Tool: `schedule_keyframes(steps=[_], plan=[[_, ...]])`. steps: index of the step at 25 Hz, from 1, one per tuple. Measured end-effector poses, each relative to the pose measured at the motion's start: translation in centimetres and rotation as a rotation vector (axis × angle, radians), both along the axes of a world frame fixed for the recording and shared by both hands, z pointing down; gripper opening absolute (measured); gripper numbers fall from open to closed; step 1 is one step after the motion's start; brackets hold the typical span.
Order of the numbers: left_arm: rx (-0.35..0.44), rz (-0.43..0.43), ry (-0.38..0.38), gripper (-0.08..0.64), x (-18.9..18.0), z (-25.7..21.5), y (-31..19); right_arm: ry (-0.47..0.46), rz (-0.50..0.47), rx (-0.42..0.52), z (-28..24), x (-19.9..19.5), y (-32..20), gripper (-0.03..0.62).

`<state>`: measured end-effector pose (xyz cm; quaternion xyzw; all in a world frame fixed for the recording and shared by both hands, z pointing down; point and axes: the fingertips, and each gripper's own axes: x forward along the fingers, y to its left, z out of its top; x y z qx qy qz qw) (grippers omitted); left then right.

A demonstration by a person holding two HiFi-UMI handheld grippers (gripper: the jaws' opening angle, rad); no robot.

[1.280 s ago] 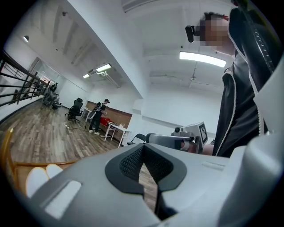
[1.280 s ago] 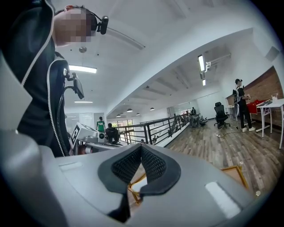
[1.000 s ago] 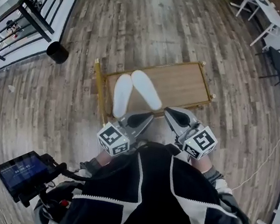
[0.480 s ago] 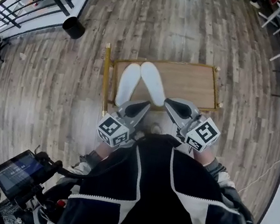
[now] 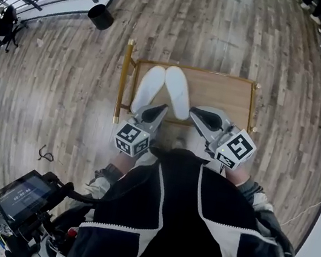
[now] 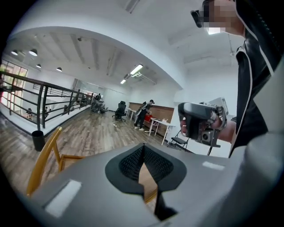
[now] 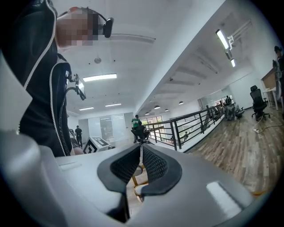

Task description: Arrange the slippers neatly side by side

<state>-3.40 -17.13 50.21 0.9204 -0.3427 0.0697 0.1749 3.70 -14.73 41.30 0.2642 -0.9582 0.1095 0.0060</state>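
— Where are the slippers?

— On the left half of the low wooden table (image 5: pixel 222 92), upper centre of the head view. The left-hand slipper (image 5: pixel 148 87) and the right-hand slipper (image 5: pixel 177 91) lie soles up. They nearly meet at their far ends and splay apart toward the person.

— And the grippers?

— Both sit just below them in the frame. The left gripper (image 5: pixel 160 109) has its pads pressed together on nothing. The right gripper (image 5: pixel 198 114) has just been opening; a thin slit shows between its pads, with nothing in it.
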Motion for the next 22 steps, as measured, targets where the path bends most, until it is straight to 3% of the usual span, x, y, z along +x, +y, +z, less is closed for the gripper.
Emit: schedule_keyframes(steps=[10, 16, 17, 22], plan=[[-0.079, -0.092, -0.174, 0.017, -0.9, 7.0, -2.5, -0.023, -0.024, 0.033, 0.5, 2.7, 0.4, 0.023], [-0.18, -0.147, -0.386, 0.025, -4.0, 12.9, -6.7, -0.018, -0.017, 0.038, 0.1, 3.5, -0.2, 0.023], [-0.202, -0.148, -0.423, 0.079, -4.7, 14.0, -7.3, -0.016, -0.014, 0.037, 0.1, 3.5, -0.2, 0.023], [-0.274, -0.109, -0.598, 0.143, -6.5, 18.5, -9.2, -0.002, 0.005, 0.024, 0.5, 4.1, -0.1, 0.023]])
